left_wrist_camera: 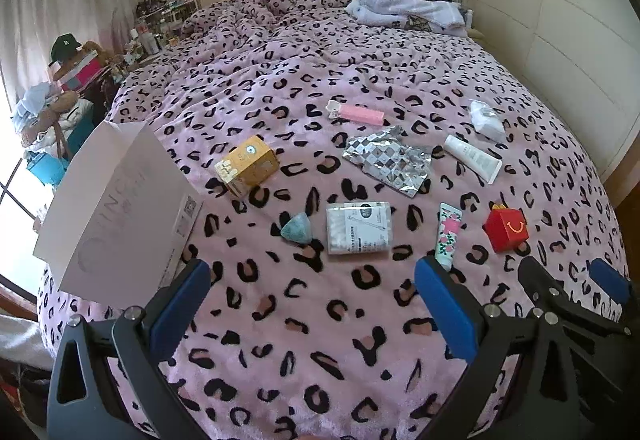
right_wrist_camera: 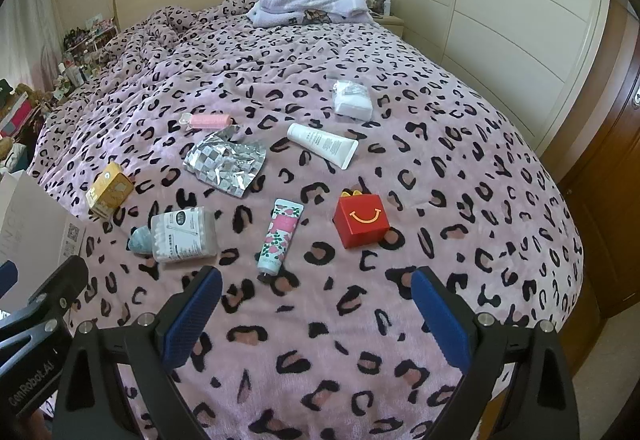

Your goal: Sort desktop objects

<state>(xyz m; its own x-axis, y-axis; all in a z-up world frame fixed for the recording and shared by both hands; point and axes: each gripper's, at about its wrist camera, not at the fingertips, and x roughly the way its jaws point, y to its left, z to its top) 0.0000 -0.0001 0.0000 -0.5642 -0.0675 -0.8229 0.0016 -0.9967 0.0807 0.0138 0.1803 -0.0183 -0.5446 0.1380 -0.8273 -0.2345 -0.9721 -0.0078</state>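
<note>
The things to sort are lying scattered on the pink leopard bedspread (left_wrist_camera: 280, 320), none touching a gripper: a floral tube (right_wrist_camera: 280, 236) and a red box (right_wrist_camera: 360, 224) nearest the right gripper (right_wrist_camera: 316, 312), a swab box (left_wrist_camera: 358, 226) with a teal sponge (left_wrist_camera: 297, 228) just beside it nearest the left gripper (left_wrist_camera: 312, 304), and farther back a yellow box (left_wrist_camera: 246, 164), a foil pouch (left_wrist_camera: 390, 158), a white tube (left_wrist_camera: 472, 158), a pink case (left_wrist_camera: 360, 113) and a white packet (left_wrist_camera: 486, 120). A white bag (left_wrist_camera: 116, 208) is standing open at the left edge of the bed, likely the place things are going into. Both grippers are hovering over the near edge, tilted down, each with its jaws spread wide and nothing between them. Nothing looks picked yet, so I judge the first pick is just starting. To do it well, the right gripper is best going for the floral tube, closing across its narrow width, not its length, and pressing only lightly into the soft quilt so the fabric is not getting pinched along with it. The left is better placed for the swab box, taking it across the short sides while keeping clear of the sponge.
</note>
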